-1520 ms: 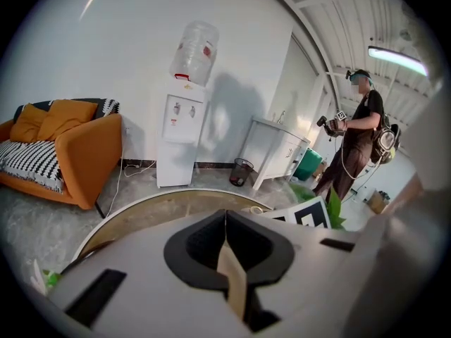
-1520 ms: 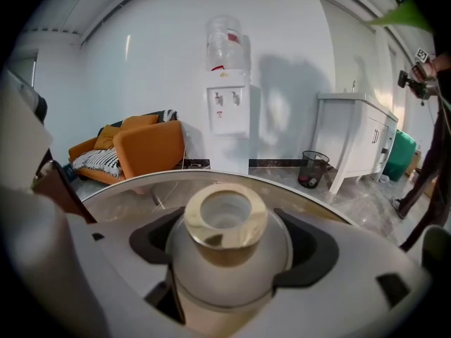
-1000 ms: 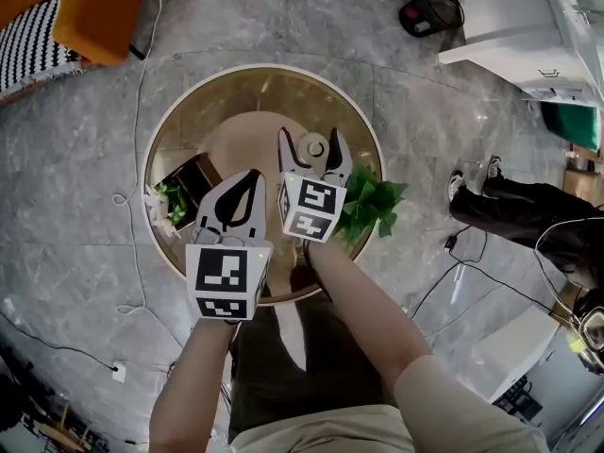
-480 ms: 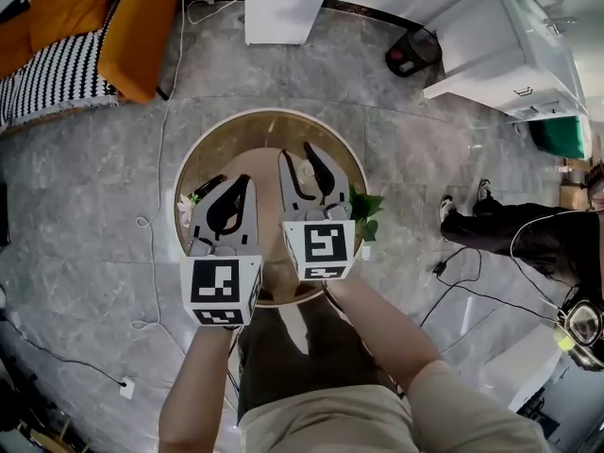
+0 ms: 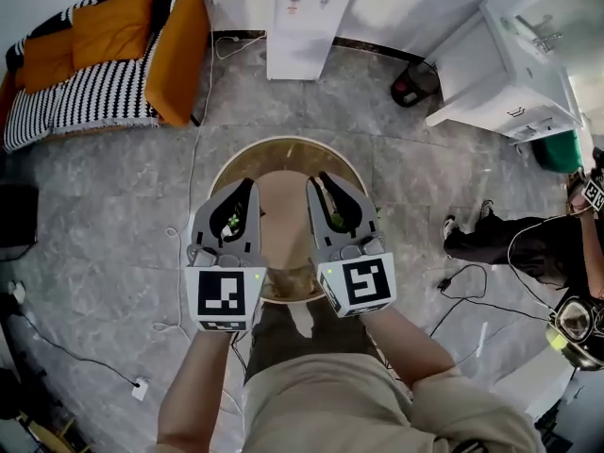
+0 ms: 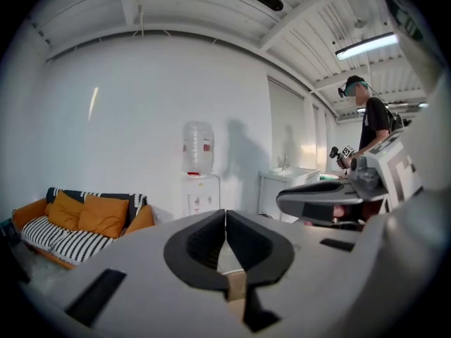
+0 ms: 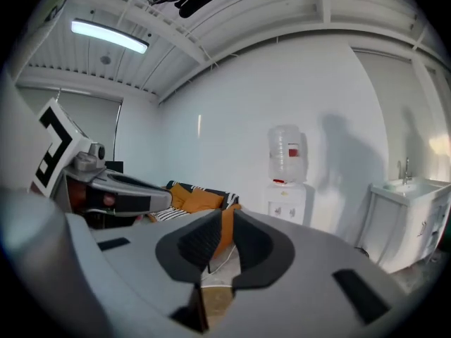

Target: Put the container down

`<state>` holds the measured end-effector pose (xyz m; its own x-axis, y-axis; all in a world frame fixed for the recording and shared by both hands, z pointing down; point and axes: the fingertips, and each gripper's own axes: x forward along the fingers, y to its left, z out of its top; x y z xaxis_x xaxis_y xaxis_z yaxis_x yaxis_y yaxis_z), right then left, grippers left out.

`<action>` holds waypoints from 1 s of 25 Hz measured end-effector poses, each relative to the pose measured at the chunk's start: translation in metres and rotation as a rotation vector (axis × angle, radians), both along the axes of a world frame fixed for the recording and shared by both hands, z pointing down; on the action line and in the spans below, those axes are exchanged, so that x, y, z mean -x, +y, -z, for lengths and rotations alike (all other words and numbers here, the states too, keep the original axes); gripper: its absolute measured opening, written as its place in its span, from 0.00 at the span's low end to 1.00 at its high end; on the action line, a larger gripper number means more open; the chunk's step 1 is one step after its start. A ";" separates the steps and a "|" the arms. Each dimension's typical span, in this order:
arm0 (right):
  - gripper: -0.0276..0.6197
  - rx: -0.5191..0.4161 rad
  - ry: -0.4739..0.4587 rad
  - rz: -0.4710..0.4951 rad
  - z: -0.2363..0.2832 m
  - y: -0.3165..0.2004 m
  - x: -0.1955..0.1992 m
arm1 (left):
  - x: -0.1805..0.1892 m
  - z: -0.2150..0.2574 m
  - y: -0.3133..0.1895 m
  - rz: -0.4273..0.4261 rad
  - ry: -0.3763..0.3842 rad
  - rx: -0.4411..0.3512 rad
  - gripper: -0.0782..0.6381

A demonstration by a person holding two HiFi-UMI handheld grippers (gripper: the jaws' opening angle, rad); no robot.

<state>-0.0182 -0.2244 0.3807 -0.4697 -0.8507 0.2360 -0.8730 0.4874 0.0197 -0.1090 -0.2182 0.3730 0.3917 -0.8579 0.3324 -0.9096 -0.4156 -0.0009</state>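
Both grippers are held side by side over the round table [image 5: 283, 159]. The left gripper [image 5: 249, 182] is clenched with nothing in it. The right gripper [image 5: 320, 176] has just been closing, and a slight gap is kept, with nothing between its jaws. The container cannot be made out on the table beneath them. A sofa [image 5: 104, 55] is seen at ten o'clock

**Living room seen from above, round counter at the centre**

A round gold-toned counter [image 5: 283, 159] stands on a grey marble floor [image 5: 113, 206]. At far left, a sofa [image 5: 104, 83] with a black-and-white striped cover carries orange cushions [image 5: 71, 50]. A white water dispenser [image 6: 198, 167] stands against the far wall, and a white sink cabinet [image 5: 505, 64] sits far right. Black cables [image 5: 472, 286] trail near a second person [image 5: 514, 237] at right.
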 end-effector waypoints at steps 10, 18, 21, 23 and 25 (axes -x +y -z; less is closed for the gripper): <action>0.05 -0.184 -0.046 0.079 0.170 0.040 0.012 | -0.012 0.121 0.037 -0.120 0.001 -0.145 0.12; 0.04 -0.264 -0.065 0.100 0.256 0.084 0.007 | -0.013 0.187 0.079 -0.182 0.025 -0.205 0.12; 0.04 -0.298 -0.068 0.100 0.278 0.100 0.003 | -0.009 0.204 0.092 -0.201 0.015 -0.222 0.12; 0.04 -0.306 -0.074 0.101 0.289 0.111 0.001 | -0.007 0.215 0.101 -0.208 0.000 -0.245 0.12; 0.04 -0.301 -0.068 0.105 0.293 0.123 -0.001 | -0.003 0.221 0.109 -0.197 -0.013 -0.258 0.12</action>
<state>-0.0169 -0.1017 0.0878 -0.5645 -0.8237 -0.0535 -0.8225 0.5559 0.1204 -0.1058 -0.1094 0.1522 0.5558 -0.8227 0.1194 -0.8109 -0.5681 -0.1401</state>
